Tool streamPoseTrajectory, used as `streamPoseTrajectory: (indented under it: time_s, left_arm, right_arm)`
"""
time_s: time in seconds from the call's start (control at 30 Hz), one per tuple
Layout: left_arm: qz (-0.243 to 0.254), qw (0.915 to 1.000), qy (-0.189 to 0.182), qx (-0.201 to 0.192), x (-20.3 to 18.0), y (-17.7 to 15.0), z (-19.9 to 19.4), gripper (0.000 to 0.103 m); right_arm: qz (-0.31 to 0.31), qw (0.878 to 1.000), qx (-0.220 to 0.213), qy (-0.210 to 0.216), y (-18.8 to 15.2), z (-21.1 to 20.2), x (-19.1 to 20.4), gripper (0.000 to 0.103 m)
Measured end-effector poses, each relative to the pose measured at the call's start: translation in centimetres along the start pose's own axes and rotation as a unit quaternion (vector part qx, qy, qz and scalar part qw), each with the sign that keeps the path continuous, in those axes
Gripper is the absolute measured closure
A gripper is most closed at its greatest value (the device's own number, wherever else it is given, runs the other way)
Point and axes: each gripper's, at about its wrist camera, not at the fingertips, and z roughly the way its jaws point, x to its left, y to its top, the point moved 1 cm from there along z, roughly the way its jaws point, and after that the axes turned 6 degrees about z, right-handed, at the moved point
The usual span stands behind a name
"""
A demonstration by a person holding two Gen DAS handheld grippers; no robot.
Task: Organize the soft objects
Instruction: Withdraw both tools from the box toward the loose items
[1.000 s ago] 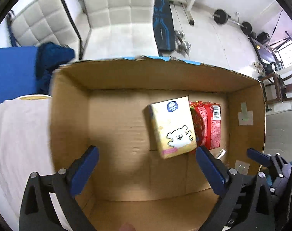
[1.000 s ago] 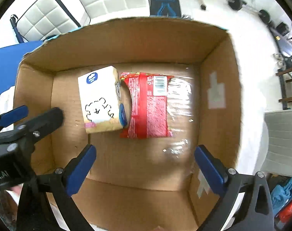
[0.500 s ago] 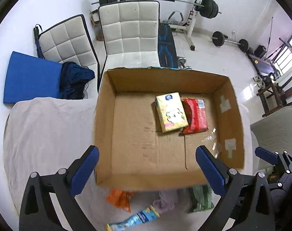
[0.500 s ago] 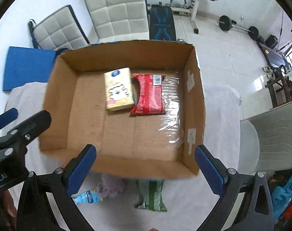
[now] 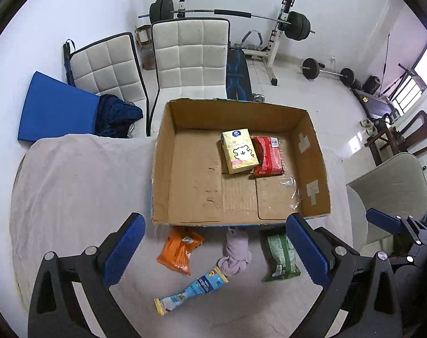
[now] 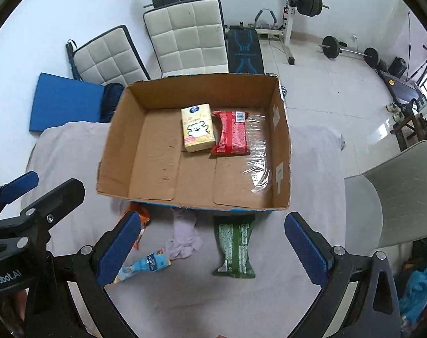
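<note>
A cardboard box (image 5: pixel 162 169) (image 6: pixel 281 129) stands on the cloth-covered table. Inside lie a yellow tissue pack (image 5: pixel 238 155) (image 6: pixel 197 131) and a red packet (image 5: pixel 268 156) (image 6: pixel 233 132), side by side. On the table in front of the box lie an orange packet (image 5: pixel 179 249) (image 6: pixel 141 219), a lilac cloth (image 5: pixel 236 250) (image 6: pixel 183 238), a green packet (image 5: pixel 281 253) (image 6: pixel 234 246) and a light-blue pouch (image 5: pixel 193 288) (image 6: pixel 144 264). My left gripper (image 5: pixel 213 249) and right gripper (image 6: pixel 212 249) are both open and empty, held above these items.
A grey cloth (image 5: pixel 72 186) covers the table. Two white padded chairs (image 5: pixel 190 59) and a blue mat (image 5: pixel 55 109) stand behind it. A grey chair (image 6: pixel 396 197) is at the right. Gym weights (image 5: pixel 227 14) line the far wall.
Both grippers have pulled back and up from inside the box. The loose items in front of the box have come into view. The tissue pack and red packet lie unmoved.
</note>
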Motion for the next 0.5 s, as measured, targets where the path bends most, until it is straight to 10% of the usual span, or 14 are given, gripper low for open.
streamPoseTrajectory:
  time_s: [0.2, 0.5]
  left_arm:
    - [0.002, 0.9999, -0.002, 0.012, 1.4, -1.9, 0.0, 0.000]
    - [0.041, 0.9879, 0.018, 0.149, 2.8, -11.0, 9.8, 0.000]
  right_arm:
    - [0.012, 0.999, 0.033, 0.014, -1.5, 1.4, -1.2, 0.000]
    - [0.030, 0.985, 0.166, -0.028, -7.6, 13.1, -5.0, 0.000]
